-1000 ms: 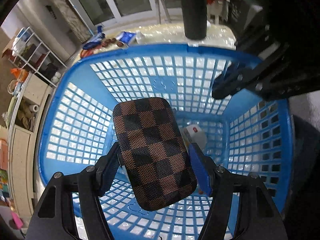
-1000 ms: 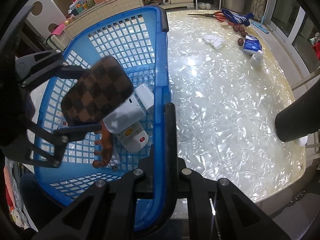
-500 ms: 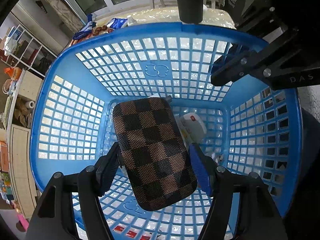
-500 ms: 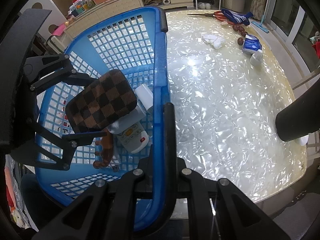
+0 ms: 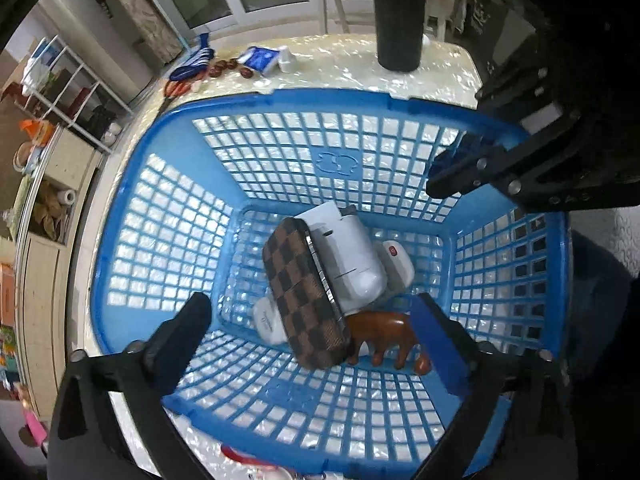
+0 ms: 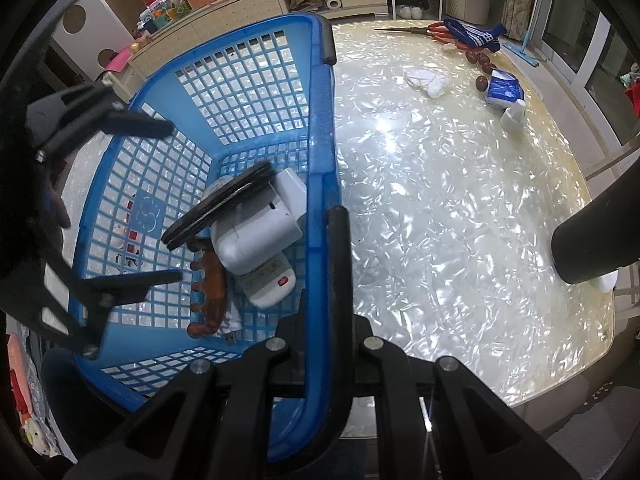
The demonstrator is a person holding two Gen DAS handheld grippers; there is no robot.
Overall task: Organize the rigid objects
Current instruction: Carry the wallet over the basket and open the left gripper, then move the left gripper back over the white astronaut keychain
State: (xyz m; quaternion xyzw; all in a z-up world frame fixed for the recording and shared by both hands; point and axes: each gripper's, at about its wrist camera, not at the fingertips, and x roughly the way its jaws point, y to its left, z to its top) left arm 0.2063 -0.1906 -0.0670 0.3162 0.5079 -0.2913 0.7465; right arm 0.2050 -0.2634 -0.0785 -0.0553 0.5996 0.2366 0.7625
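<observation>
Left wrist view: the left gripper point(image 5: 312, 316) hangs above a blue lattice basket point(image 5: 168, 208), its fingers spread wide with nothing between them. On the basket floor a brown checkered case point(image 5: 304, 296) lies tilted, propped against a white device point(image 5: 348, 256), with a white remote point(image 5: 396, 260) beside that and a brown wooden animal figure point(image 5: 384, 332) touching the case's near end. Right wrist view: the right gripper point(image 6: 324, 232) is clamped on the basket's rim point(image 6: 320, 120), one finger inside the wall and one outside. The case point(image 6: 220, 208) is seen edge-on, resting on the white device point(image 6: 256, 236). The basket stands on a pearly table point(image 6: 460, 208), with scissors point(image 6: 424, 32) and a blue packet point(image 6: 500, 88) at the far end.
</observation>
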